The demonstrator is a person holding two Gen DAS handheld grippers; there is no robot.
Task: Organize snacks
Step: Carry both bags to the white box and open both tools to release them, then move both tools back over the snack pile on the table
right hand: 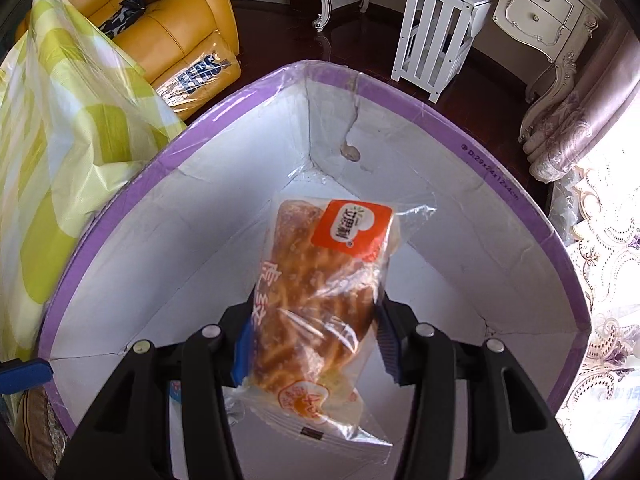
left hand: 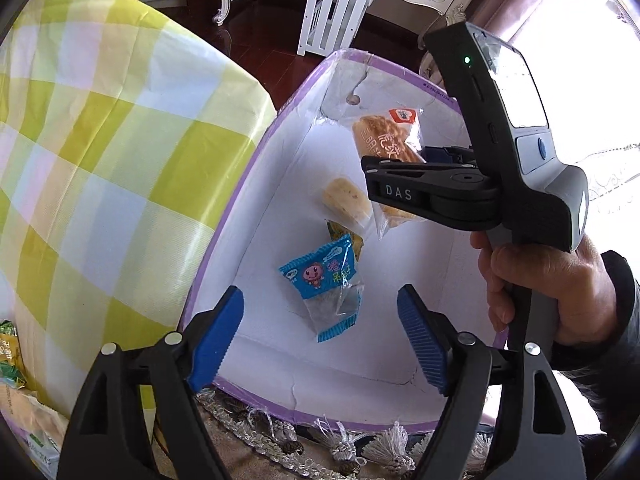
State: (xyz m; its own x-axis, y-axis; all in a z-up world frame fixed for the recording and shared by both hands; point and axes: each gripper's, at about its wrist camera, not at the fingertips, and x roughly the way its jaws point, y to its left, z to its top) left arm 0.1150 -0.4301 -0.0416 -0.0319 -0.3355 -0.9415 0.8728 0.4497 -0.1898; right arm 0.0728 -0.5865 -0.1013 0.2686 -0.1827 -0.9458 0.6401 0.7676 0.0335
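A white cardboard box with a purple rim point(left hand: 240, 184) point(right hand: 400, 92) lies below both grippers. My left gripper point(left hand: 320, 340) stands open above its near side. A blue snack packet point(left hand: 320, 284) lies on the box floor beyond the pads, touching neither. A pale cake packet point(left hand: 346, 202) and a yellow-green packet point(left hand: 354, 240) lie further in. My right gripper point(right hand: 312, 340) point(left hand: 400, 160) is shut on a clear bread packet with an orange label point(right hand: 320, 280) point(left hand: 392, 132) and holds it over the box, tilted, off the floor.
A green-and-yellow checked bag point(left hand: 100, 140) point(right hand: 60, 140) stands against the box's left side. More snack packets point(left hand: 12, 360) lie at the lower left. A fringed tablecloth point(left hand: 340, 448) edges the near side. A white stool point(right hand: 436, 28) and a yellow sofa point(right hand: 172, 20) stand beyond.
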